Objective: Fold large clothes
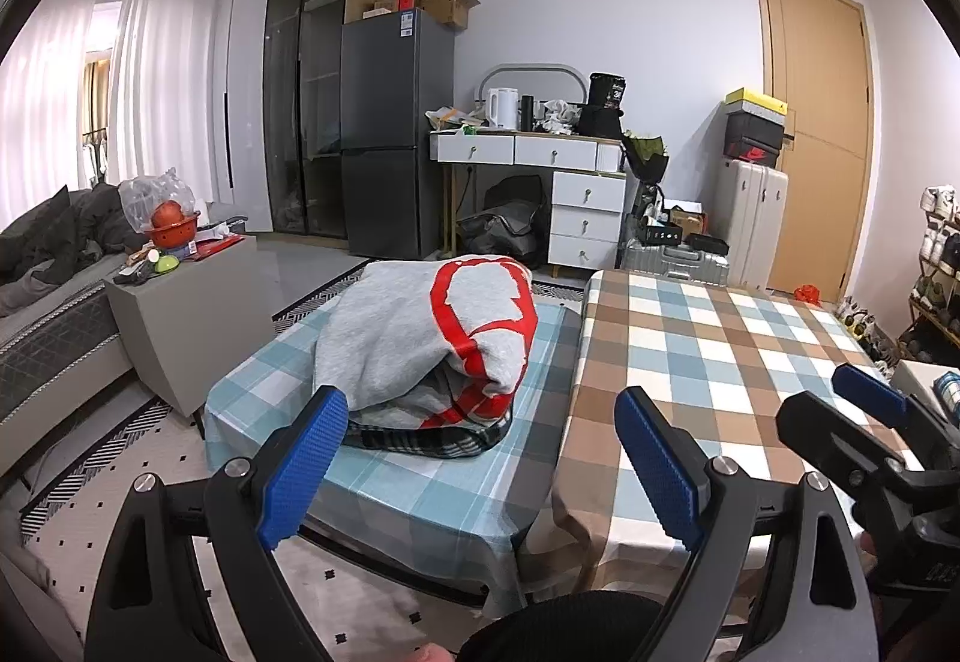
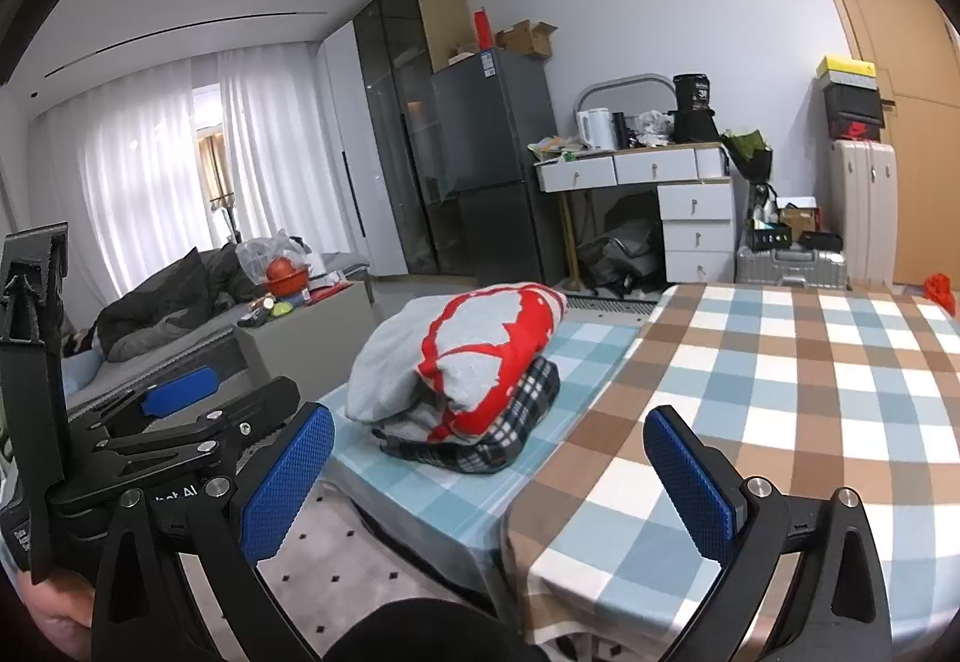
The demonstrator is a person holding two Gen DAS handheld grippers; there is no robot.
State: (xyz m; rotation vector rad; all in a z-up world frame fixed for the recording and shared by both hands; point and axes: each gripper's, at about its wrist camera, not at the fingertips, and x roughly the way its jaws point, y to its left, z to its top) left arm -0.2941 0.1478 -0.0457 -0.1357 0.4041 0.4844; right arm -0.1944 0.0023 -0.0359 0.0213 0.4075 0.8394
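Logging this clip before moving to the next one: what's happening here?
A person holds two grippers, both open and empty. The left gripper and right gripper hover at the near edge of the tables, touching nothing. A grey sweatshirt with a red print lies bundled on top of a dark plaid garment on the blue-checked table. The brown-checked table beside it has no clothes on it. Nothing is being folded right now.

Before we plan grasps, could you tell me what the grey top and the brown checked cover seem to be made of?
Grey top: soft matte knit, probably cotton fleece, judging by its heathered look and rounded folds. Brown checked cover: smooth, slightly glossy, perhaps coated cloth or plastic; window light reflects off it.
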